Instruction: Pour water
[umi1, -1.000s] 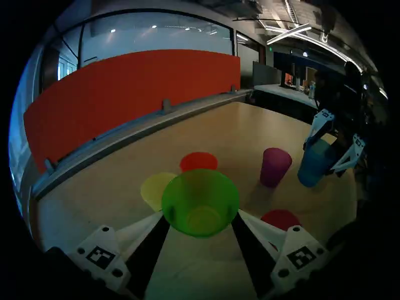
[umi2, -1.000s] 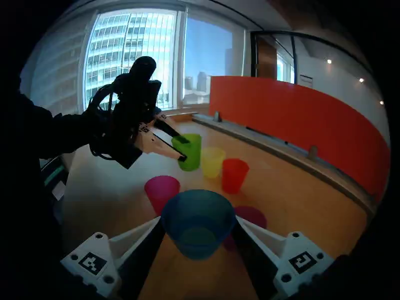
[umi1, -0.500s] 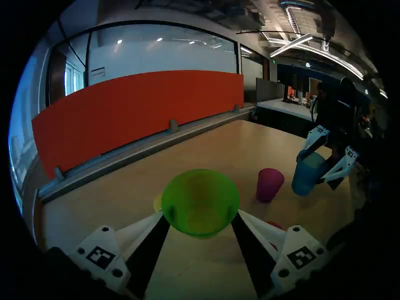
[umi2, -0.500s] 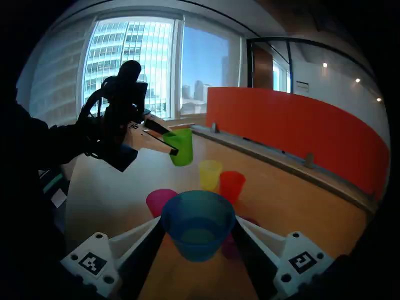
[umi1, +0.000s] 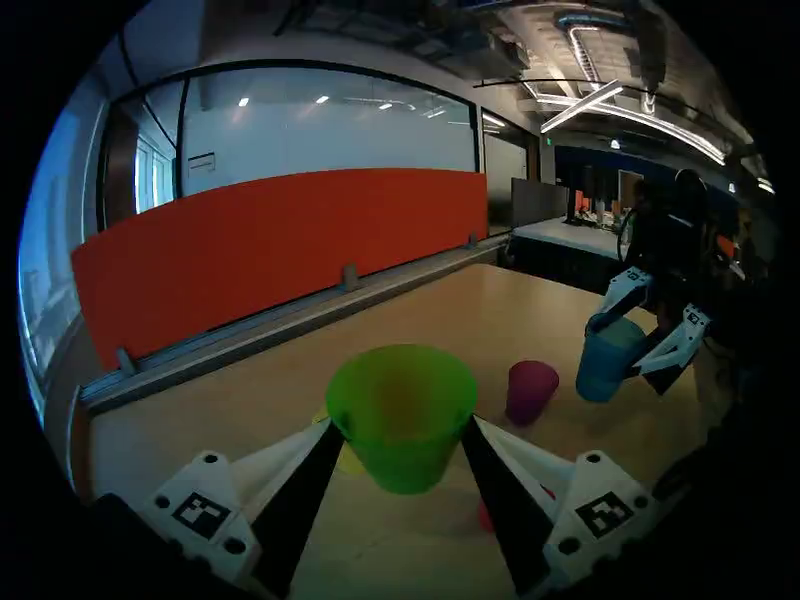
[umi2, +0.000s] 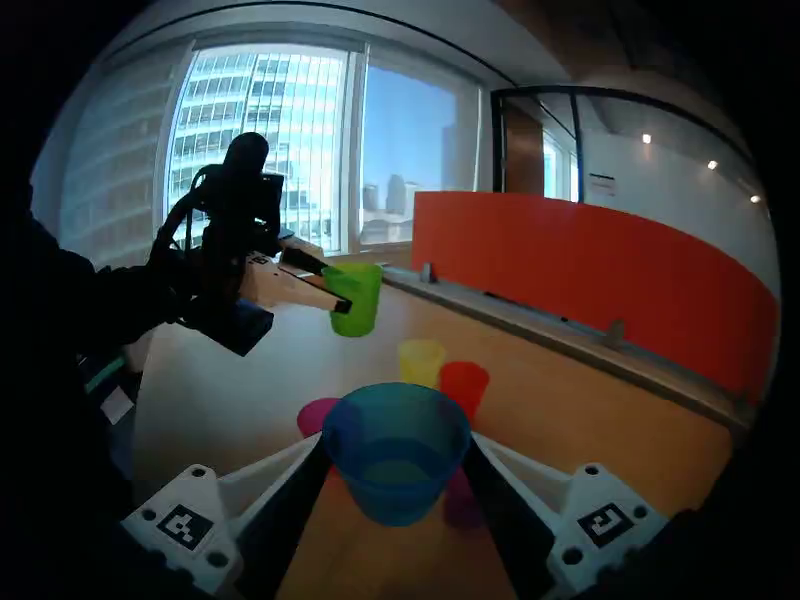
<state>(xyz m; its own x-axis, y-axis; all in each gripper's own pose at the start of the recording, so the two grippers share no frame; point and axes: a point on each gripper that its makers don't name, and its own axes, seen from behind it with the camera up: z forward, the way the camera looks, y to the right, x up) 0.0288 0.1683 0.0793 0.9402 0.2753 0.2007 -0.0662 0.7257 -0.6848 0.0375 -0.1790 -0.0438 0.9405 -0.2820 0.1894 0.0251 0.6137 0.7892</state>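
Observation:
My left gripper (umi1: 400, 430) is shut on a translucent green cup (umi1: 402, 400), held upright above the wooden table (umi1: 480, 310). In the right gripper view that green cup (umi2: 355, 298) hangs in the air at the left, gripped by the left gripper (umi2: 338, 292) and a dark-sleeved hand. My right gripper (umi2: 397, 452) is shut on a blue cup (umi2: 397, 445), upright and also off the table. From the left gripper view, the blue cup (umi1: 605, 358) sits in the right gripper (umi1: 618, 345) at the far right. I cannot tell how much water either cup holds.
On the table stand a yellow cup (umi2: 421, 360), a red cup (umi2: 463, 387), a pink cup (umi2: 318, 414) and a purple cup (umi1: 530, 390). An orange divider panel (umi1: 280, 240) with a metal rail runs along the table's far edge. Windows lie behind the person.
Both cups have risen higher above the table. The green cup went up and away from the standing cups; the blue cup also lifted a little.

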